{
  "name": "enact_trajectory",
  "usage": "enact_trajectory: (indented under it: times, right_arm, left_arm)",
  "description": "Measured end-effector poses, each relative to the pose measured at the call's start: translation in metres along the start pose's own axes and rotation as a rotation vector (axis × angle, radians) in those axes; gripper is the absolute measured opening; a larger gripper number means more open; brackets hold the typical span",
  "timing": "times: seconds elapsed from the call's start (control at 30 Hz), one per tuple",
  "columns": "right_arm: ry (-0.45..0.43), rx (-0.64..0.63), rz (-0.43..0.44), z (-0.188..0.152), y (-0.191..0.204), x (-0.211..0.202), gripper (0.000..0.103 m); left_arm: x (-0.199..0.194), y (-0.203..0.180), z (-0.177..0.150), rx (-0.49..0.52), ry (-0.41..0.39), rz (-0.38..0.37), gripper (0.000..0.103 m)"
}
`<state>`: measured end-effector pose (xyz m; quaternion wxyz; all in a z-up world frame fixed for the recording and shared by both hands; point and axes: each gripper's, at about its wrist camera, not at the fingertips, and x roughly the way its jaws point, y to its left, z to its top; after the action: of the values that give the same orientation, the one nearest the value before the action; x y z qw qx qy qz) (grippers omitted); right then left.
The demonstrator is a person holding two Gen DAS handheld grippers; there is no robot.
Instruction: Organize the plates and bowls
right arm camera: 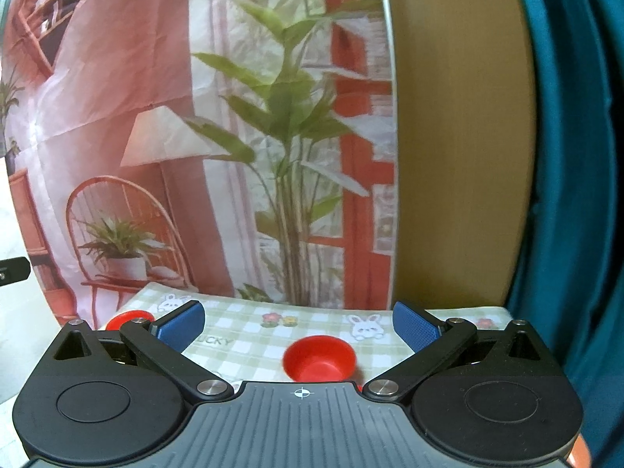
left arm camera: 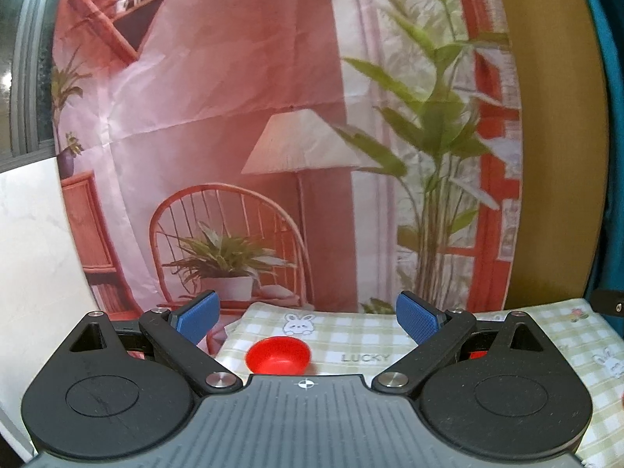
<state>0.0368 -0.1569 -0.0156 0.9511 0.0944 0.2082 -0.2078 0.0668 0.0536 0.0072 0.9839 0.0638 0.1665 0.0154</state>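
In the left wrist view a small red bowl (left arm camera: 278,355) sits on the green checked tablecloth (left arm camera: 351,335), low between the blue pads of my left gripper (left arm camera: 306,318), which is open and empty above it. In the right wrist view another red bowl (right arm camera: 319,358) sits on the cloth (right arm camera: 253,335) between the pads of my right gripper (right arm camera: 298,323), also open and empty. A second red bowl (right arm camera: 128,319) shows at the left, partly hidden behind the left finger. A red sliver (left arm camera: 477,355) shows behind the right finger in the left wrist view.
A printed backdrop (left arm camera: 273,117) with a chair, lamp and plants hangs right behind the table's far edge. A brown board (right arm camera: 460,136) and teal fabric (right arm camera: 577,156) stand at the right. A white wall (left arm camera: 35,253) is at the left.
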Motion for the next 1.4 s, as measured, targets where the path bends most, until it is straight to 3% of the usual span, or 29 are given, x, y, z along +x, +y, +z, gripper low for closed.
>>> enact_trajectory:
  times: [0.17, 0.3, 0.57, 0.77, 0.97, 1.23, 1.4]
  right_arm:
    - [0.019, 0.011, 0.045, 0.004, 0.021, 0.040, 0.100]
    - [0.047, 0.008, 0.091, 0.001, 0.047, 0.072, 0.097]
    - [0.125, -0.072, 0.189, -0.021, 0.122, 0.126, 0.087]
    - [0.172, -0.140, 0.263, -0.044, 0.172, 0.153, 0.079]
    - [0.263, -0.148, 0.326, -0.066, 0.208, 0.189, 0.070]
    - [0.372, -0.203, 0.349, -0.093, 0.247, 0.226, 0.054]
    - [0.445, -0.202, 0.370, -0.117, 0.253, 0.237, 0.050]
  left_arm:
    - [0.034, 0.035, 0.000, 0.026, 0.044, 0.022, 0.098]
    - [0.058, 0.074, -0.008, -0.063, 0.095, 0.008, 0.097]
    - [0.111, 0.135, -0.047, -0.117, 0.228, 0.060, 0.086]
    - [0.144, 0.169, -0.082, -0.154, 0.315, 0.073, 0.084]
    - [0.165, 0.176, -0.117, -0.087, 0.383, 0.096, 0.081]
    - [0.191, 0.182, -0.156, -0.132, 0.470, 0.081, 0.077]
    - [0.198, 0.175, -0.176, -0.143, 0.510, 0.056, 0.076]
